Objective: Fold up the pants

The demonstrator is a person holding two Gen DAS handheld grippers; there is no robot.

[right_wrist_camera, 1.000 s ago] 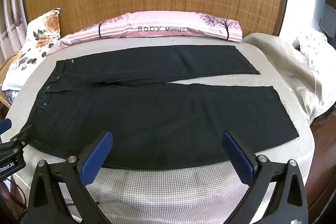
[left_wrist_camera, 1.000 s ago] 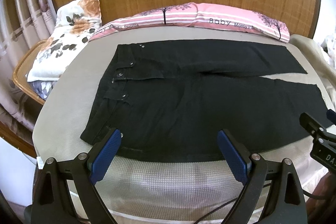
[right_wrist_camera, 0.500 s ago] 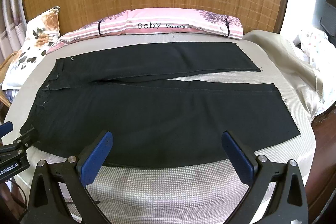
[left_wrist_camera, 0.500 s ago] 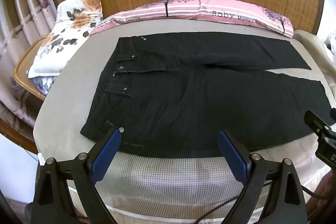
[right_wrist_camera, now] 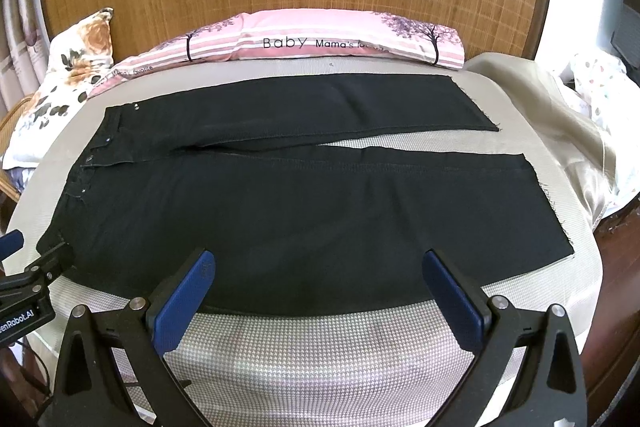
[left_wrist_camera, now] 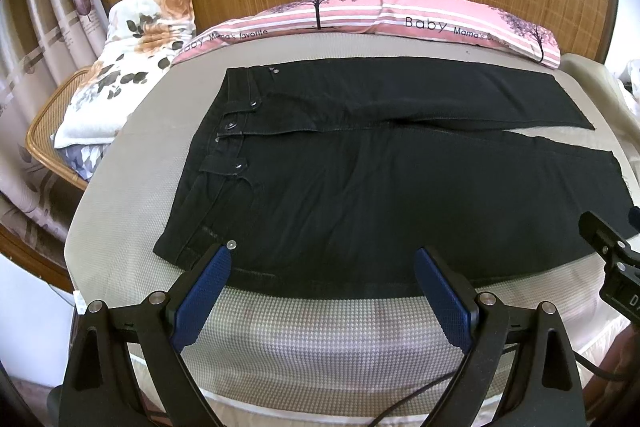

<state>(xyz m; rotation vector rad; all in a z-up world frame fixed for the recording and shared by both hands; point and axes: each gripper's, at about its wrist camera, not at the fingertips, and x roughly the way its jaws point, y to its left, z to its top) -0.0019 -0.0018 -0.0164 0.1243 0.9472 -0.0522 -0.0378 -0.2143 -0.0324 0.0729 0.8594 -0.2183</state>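
Black denim pants (left_wrist_camera: 360, 187) flat on bed (right_wrist_camera: 320, 347) | left gripper (left_wrist_camera: 320, 291), right gripper (right_wrist_camera: 316, 291) jaws released at near edge | fold unstarted; next: grasp near leg.

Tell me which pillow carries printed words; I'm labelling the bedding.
The long pink striped pillow along the headboard: it reads "Baby Mama's favorite" beside tree prints. The floral pillow at the left has only orange flowers and dark leaves.
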